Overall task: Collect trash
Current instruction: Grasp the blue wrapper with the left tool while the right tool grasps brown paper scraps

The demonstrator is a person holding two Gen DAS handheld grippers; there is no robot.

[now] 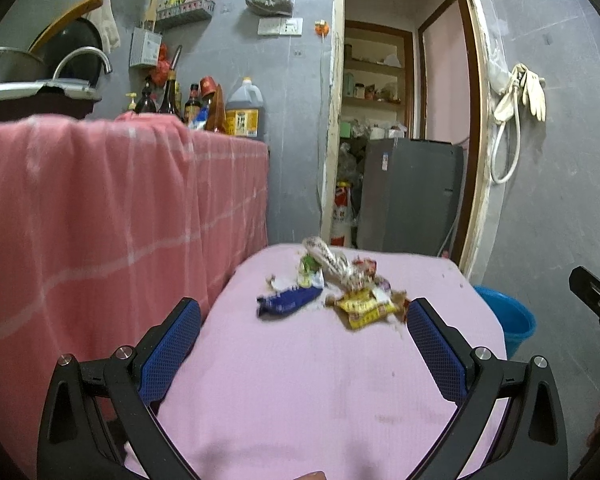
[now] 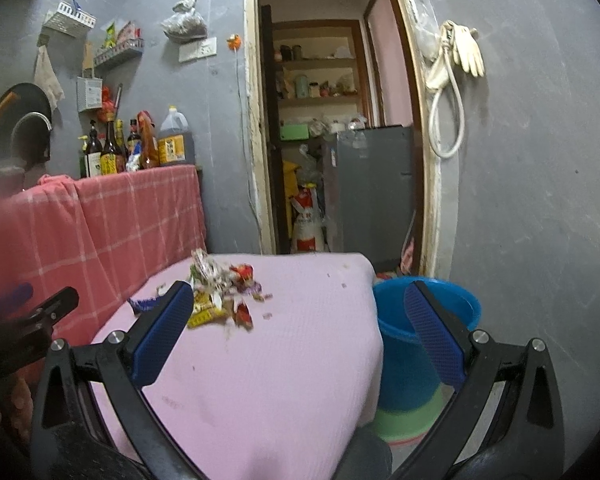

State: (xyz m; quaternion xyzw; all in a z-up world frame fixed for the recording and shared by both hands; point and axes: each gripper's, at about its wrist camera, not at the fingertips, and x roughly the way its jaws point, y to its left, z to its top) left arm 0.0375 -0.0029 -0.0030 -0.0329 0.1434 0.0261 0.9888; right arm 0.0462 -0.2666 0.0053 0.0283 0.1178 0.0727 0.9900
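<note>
A heap of wrappers (image 1: 340, 284) lies at the far part of a table covered in pink cloth (image 1: 320, 392); it includes a blue packet (image 1: 288, 300) and a yellow packet (image 1: 366, 307). My left gripper (image 1: 303, 320) is open and empty, just short of the heap. In the right wrist view the heap (image 2: 220, 292) lies ahead to the left. My right gripper (image 2: 298, 300) is open and empty, above the table's right side. A blue bucket (image 2: 412, 344) stands on the floor right of the table, also seen in the left wrist view (image 1: 508, 320).
A counter draped in red checked cloth (image 1: 100, 216) stands left of the table, with bottles (image 1: 204, 104) and a sink tap (image 1: 84, 60) on top. A doorway (image 1: 400, 120) behind shows a grey cabinet (image 1: 408, 196) and shelves. The right gripper's tip (image 1: 596, 296) shows at the right edge.
</note>
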